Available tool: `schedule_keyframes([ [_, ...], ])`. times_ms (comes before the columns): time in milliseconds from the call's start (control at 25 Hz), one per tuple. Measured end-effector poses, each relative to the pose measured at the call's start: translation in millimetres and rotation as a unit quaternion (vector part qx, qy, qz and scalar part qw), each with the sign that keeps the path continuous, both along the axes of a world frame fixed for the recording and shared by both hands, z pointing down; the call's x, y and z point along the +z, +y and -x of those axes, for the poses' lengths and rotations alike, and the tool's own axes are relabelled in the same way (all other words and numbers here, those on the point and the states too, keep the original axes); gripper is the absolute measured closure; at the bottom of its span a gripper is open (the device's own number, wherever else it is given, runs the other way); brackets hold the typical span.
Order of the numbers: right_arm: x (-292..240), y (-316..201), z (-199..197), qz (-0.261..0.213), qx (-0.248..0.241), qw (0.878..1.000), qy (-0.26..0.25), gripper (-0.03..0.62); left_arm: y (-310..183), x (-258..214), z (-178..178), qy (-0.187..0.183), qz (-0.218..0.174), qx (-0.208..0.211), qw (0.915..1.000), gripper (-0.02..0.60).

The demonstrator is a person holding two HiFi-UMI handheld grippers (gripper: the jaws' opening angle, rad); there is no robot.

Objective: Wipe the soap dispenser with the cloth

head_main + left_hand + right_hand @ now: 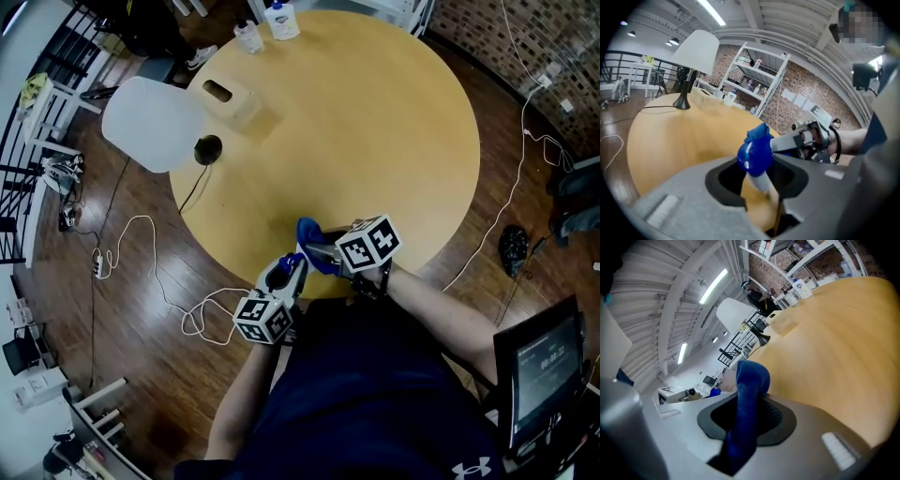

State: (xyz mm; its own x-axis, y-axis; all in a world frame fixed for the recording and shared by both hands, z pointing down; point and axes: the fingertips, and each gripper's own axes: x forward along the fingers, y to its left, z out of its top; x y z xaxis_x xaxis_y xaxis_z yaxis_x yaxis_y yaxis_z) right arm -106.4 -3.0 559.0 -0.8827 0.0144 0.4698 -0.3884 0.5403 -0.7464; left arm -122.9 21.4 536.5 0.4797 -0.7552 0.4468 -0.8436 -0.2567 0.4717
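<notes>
Head view, left side: lamp (150,122) with a white shade stands at the left edge of the round wooden table (394,131), its dark base on the tabletop. A white cable (141,234) lies looped on the wood floor below it. A tissue box (230,101) sits just right of the lamp, and two bottles (267,26) stand at the far edge of the table. All of these are well apart from the grippers.

Near edge of the table, centre: left gripper (291,272) points up and to the right, its marker cube toward the person. Its own view shows the jaws clamped on the soap dispenser (755,157). The amber body sits between the pads, with a white neck and a glossy blue pump head sticking out past them. The dispenser is held just at the table's near edge; whether its base touches the wood cannot be told.

Blue cloth (309,234) sits on top of the pump head, touching it, and bunches upward over the tabletop.

Right gripper (325,252) comes in from the right, marker cube above the person's wrist. Its jaws are closed on the cloth; in the right gripper view a thick fold of blue fabric runs between the pads and curls over beyond them. The two gripper tips lie close together, meeting at the cloth.

Far right, off the table: a dark screen (548,375) beside the person's forearm
</notes>
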Motion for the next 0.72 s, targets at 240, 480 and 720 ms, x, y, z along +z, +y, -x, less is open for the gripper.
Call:
schedule_keyframes([
  [240,47.0,-3.6,-34.8,0.047,0.032,0.998,0.036,0.497,5.3,2.2,-2.4,-0.018,-0.009,0.021,0.9996,0.451],
  [480,89.7,-10.7,-65.9,0.078,0.062,0.992,0.075,0.497,4.2,-0.8,-4.1,-0.034,-0.015,0.034,0.9988,0.451],
  [720,91.1,-15.4,-83.9,0.058,0.088,0.990,0.096,0.497,-2.0,-0.6,-22.3,-0.091,-0.015,0.130,0.9872,0.450],
])
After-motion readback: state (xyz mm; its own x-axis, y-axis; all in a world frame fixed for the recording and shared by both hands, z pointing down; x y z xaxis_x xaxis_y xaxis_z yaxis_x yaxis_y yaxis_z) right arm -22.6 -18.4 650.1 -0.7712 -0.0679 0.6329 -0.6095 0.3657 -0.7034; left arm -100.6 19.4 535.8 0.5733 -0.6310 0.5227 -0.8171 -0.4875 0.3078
